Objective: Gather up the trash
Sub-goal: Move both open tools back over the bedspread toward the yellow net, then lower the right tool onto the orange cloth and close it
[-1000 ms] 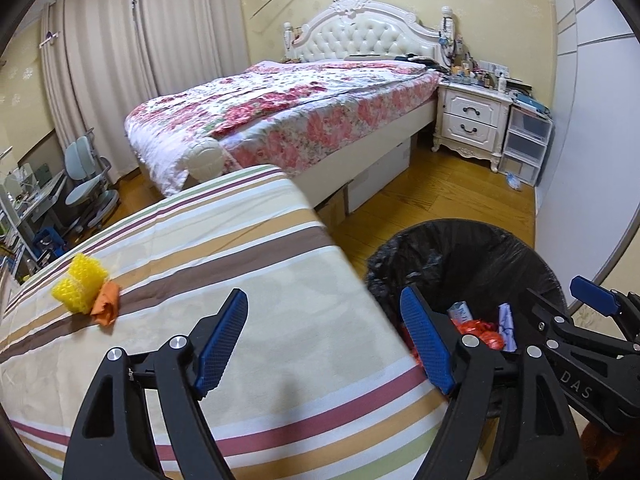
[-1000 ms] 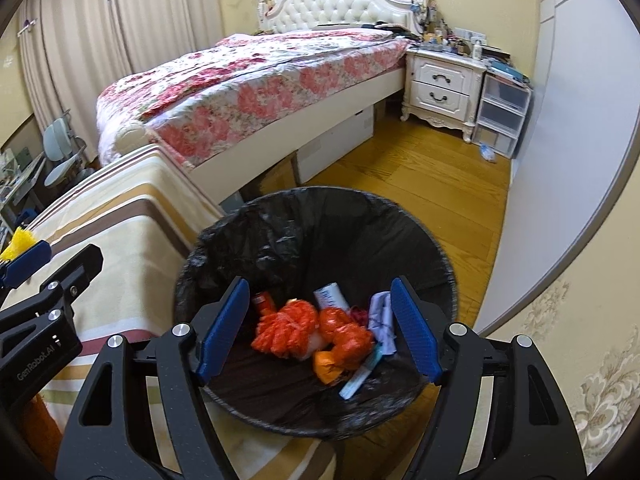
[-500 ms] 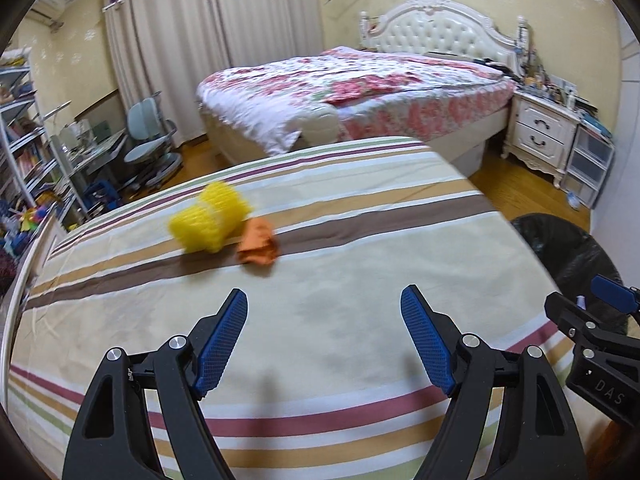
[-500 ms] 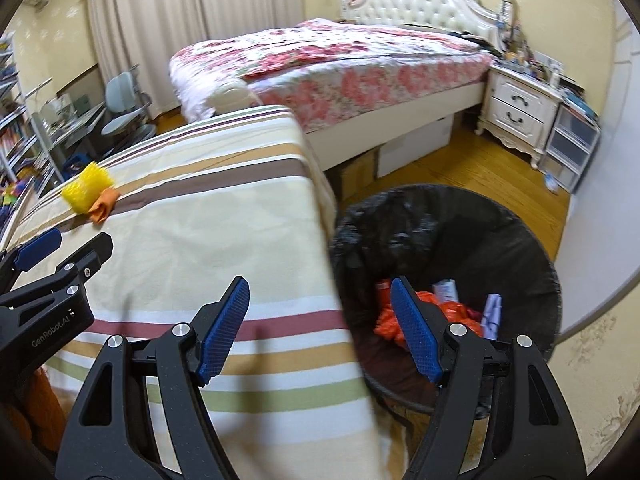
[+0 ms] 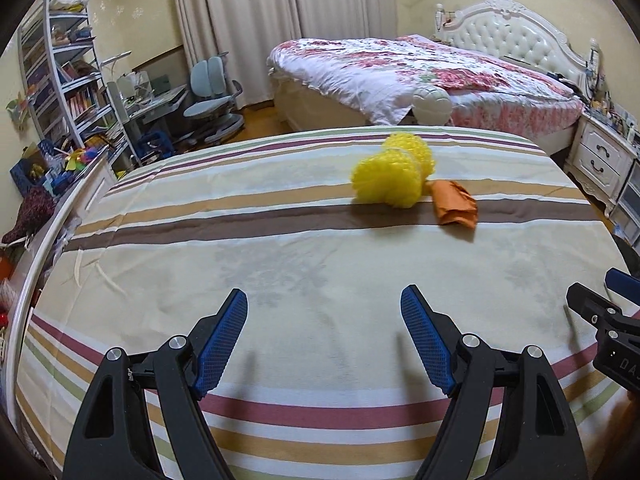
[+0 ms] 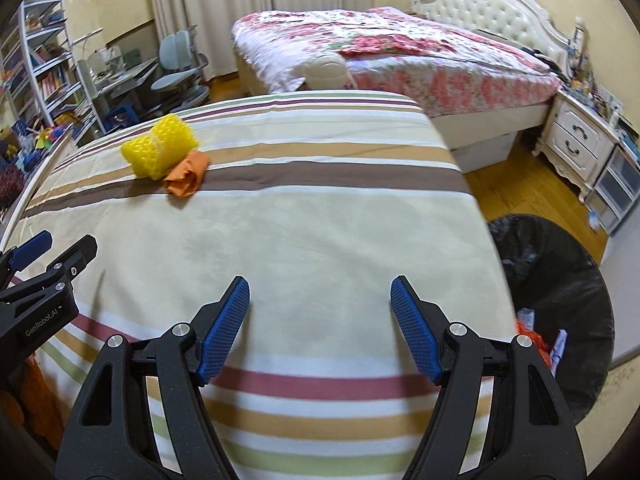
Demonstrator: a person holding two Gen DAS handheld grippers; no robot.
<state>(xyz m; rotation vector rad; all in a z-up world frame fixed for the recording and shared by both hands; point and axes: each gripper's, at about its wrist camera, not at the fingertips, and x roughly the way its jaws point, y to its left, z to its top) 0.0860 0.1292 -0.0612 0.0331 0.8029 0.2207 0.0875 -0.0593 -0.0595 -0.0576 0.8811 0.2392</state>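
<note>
**A:** What remains to be collected in this view?

**B:** Two items, lying touching each other on the striped cloth-covered desk (image 5: 280, 264): a crumpled yellow bubble-wrap bundle (image 5: 394, 178) and a crumpled orange paper wad (image 5: 455, 202). In the left wrist view both lie well ahead of the jaws, beyond the right-hand jaw tip. In the right wrist view they lie well ahead and beyond the left-hand jaw tip.

**B:** Neither piece is touched by anything.

**A:** And what is done?

**B:** The round bin lined with a black plastic bag (image 6: 560, 280) stands on the wooden floor off the desk edge, to the right of the right jaws. It holds some orange and pale scraps near its visible rim, so part of the collecting appears complete.

**A:** State of the jaws?

**B:** The left gripper (image 5: 324, 332) stands with jaws wide apart and nothing between them, only bare cloth below. The right gripper (image 6: 320, 320) is likewise spread and empty.

**A:** Judged progress?

**B:** Probably late: two pieces left on the desk, as far as these views show. Each must be reached, gripped and carried to the bin. Both are light and crushable, so a firm closing should hold them.
</note>
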